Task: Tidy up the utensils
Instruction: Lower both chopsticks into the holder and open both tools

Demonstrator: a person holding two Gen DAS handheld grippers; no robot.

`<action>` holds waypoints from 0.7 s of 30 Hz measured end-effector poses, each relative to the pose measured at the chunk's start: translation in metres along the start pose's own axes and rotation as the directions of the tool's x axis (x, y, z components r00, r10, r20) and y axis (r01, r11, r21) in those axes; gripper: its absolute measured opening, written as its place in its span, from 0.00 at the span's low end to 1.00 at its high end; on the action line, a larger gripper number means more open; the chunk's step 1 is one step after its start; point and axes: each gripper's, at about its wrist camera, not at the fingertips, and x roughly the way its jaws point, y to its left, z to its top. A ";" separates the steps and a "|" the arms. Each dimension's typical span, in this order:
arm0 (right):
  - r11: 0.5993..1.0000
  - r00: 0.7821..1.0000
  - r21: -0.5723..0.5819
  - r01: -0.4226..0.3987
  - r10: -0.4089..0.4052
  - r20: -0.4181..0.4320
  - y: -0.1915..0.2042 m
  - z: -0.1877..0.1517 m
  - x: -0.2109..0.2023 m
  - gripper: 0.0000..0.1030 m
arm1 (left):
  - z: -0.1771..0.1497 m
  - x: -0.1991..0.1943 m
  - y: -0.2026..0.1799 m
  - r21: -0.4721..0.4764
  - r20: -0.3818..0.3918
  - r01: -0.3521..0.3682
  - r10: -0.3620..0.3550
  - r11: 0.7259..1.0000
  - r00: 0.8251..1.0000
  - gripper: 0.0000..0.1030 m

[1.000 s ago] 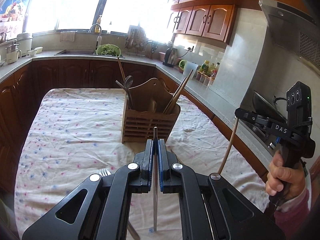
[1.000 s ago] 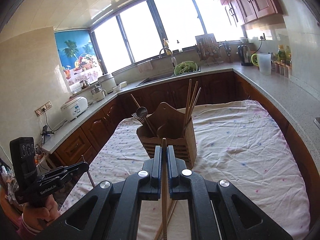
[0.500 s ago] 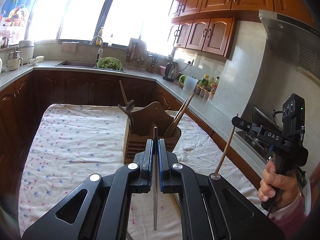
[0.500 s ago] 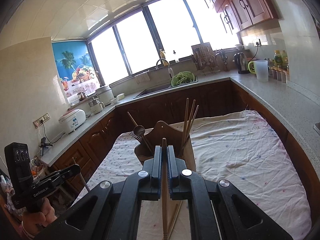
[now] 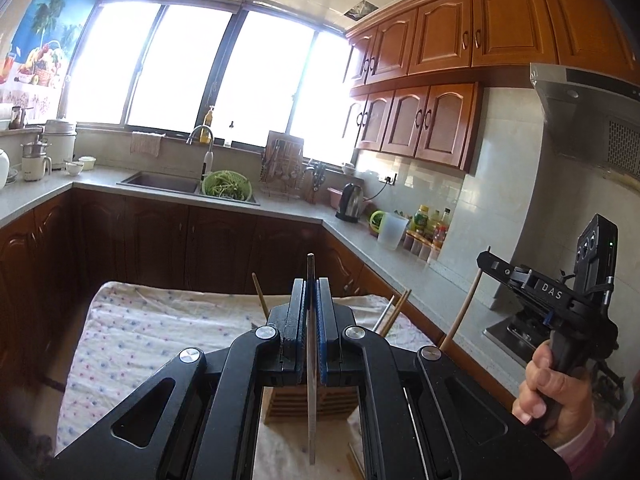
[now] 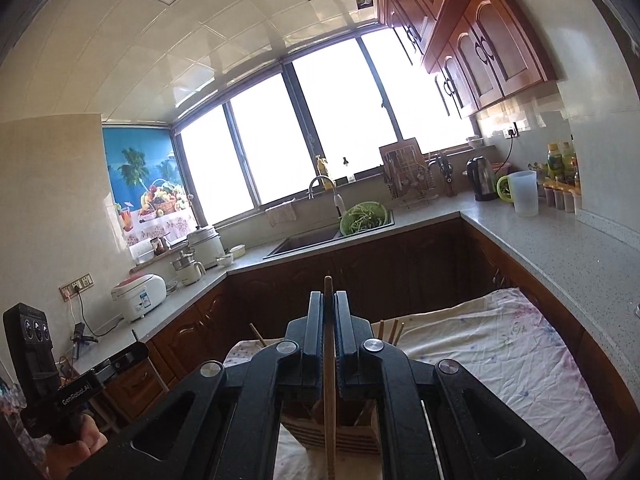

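Between the closed left tongs [image 5: 311, 296] stands a thin flat grey metal utensil handle [image 5: 311, 400], held upright with its tip just above the fingers and its lower end hanging below them; which kind of utensil it is cannot be told. Directly under these tongs, on the surface, sits the slatted light-wood utensil holder [image 5: 310, 402], largely hidden by the tool body. Wooden chopsticks [image 5: 394, 314] rise tilted from its right side, and a single wooden stick [image 5: 260, 295] from its left.

Clamped likewise in the closed right tongs [image 6: 329, 310] is a slender light-brown wooden chopstick [image 6: 329, 392], upright, its tip showing above the fingers. The same holder [image 6: 340, 438] lies beneath, with chopstick tips [image 6: 394, 331] visible to the right of the tongs.

A white cloth with small coloured dots [image 5: 160, 332] covers the surface. In the left view the right tongs appear well to the right, beside the surface, gripped by the right hand [image 5: 554, 392]. In the right view the left tongs appear at the lower left edge.

Beyond stand dark wood cabinets [image 5: 180, 244], a grey countertop with a sink [image 5: 164, 182] and a green colander of greens [image 5: 227, 186].
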 end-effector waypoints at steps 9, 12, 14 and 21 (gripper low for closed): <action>0.999 0.996 -0.039 0.020 -0.016 0.091 0.004 0.024 0.036 0.05 | 0.027 0.049 0.008 -0.009 0.076 -0.021 0.022 1.000 0.997 0.03; 0.998 0.994 -0.058 0.038 -0.032 0.108 0.003 0.023 0.048 0.05 | 0.024 0.066 0.008 -0.002 0.092 -0.050 0.050 0.999 0.995 0.03; 0.997 0.993 -0.061 0.045 -0.038 0.112 -0.001 0.018 0.054 0.05 | 0.019 0.078 0.010 -0.001 0.093 -0.068 0.067 0.998 0.993 0.03; 0.998 0.995 -0.041 0.056 -0.052 0.083 -0.016 -0.007 0.074 0.05 | -0.016 0.102 0.023 -0.051 0.092 -0.090 0.095 0.995 0.991 0.03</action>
